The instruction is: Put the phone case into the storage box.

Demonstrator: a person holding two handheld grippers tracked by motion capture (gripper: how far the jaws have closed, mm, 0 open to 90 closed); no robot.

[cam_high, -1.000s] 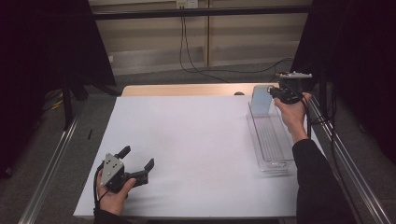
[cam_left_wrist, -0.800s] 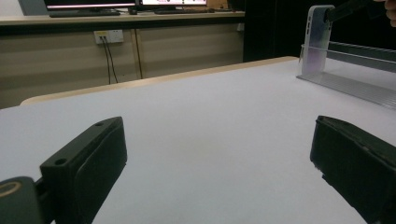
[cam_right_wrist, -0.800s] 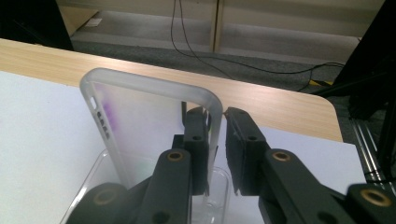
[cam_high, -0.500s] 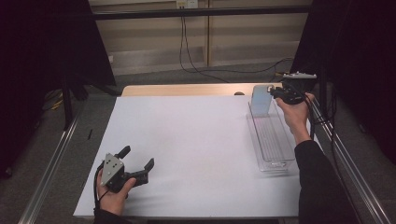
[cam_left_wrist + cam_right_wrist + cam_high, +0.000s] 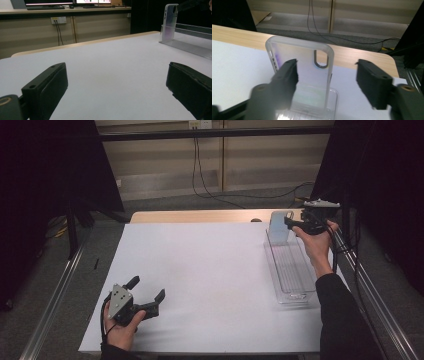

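A clear phone case (image 5: 280,226) stands upright at the far end of a clear ribbed tray (image 5: 292,270) on the table's right side. My right gripper (image 5: 290,222) hovers at the case's top edge. Its jaws have just been opening and stand apart, open (image 5: 327,68). The case (image 5: 309,72) sits just beyond them and the pads do not press on it. My left gripper (image 5: 147,288) rests on the white tabletop at the front left, open with nothing between its jaws (image 5: 117,85). From there the case (image 5: 170,22) and the tray (image 5: 190,47) show far off to the right.
A white sheet (image 5: 210,275) covers the table, with a strip of bare wood (image 5: 200,216) at the far edge. Metal rails (image 5: 55,305) run along both sides. Cables (image 5: 210,185) trail on the floor beyond the table.
The right gripper's jaws have spread apart at the phone case, which stays standing in the tray. Both hands have kept their places.
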